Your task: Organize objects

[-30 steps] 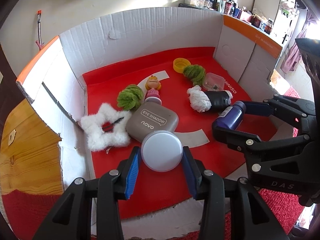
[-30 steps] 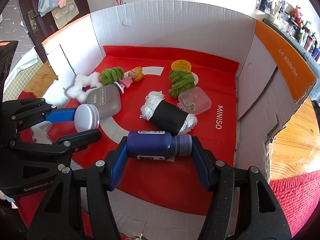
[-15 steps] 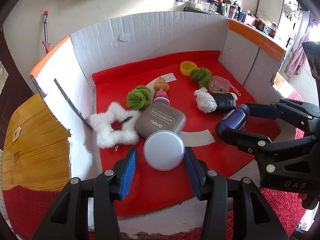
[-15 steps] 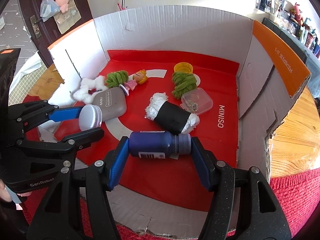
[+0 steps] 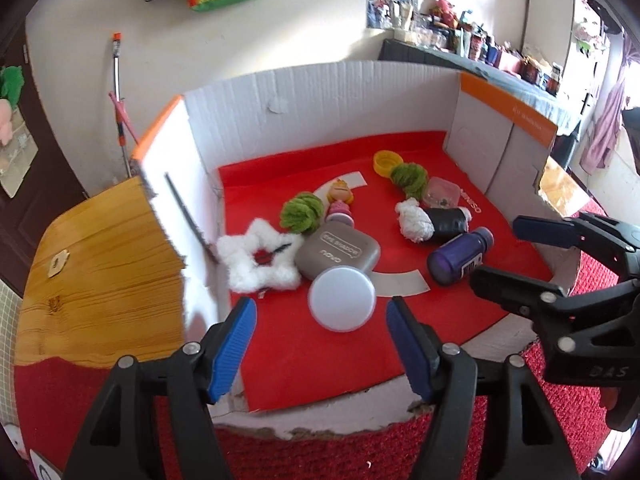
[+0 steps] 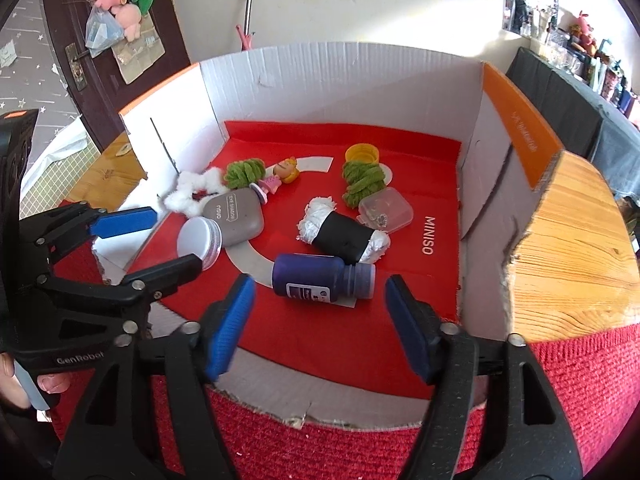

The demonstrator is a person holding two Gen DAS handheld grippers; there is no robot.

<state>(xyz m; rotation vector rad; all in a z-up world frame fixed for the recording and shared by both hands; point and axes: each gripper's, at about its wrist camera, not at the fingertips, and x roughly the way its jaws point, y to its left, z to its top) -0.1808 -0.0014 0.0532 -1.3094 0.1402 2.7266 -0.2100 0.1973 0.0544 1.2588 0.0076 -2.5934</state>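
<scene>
A white round jar lies on the red mat in the cardboard box, against a grey eye-shadow case. My left gripper is open, its jaws on either side of the jar and apart from it. A dark blue bottle lies on its side near the box's front. My right gripper is open and empty just in front of it. The bottle also shows in the left wrist view, and the jar in the right wrist view.
Further in lie a white fluffy star, two green yarn balls, a small doll, a black-and-white roll, a clear plastic case and a yellow lid. White cardboard walls ring the mat. Wooden surfaces flank the box.
Both grippers opened and drew back toward the box's front. The white jar and the blue bottle now lie free on the mat.
</scene>
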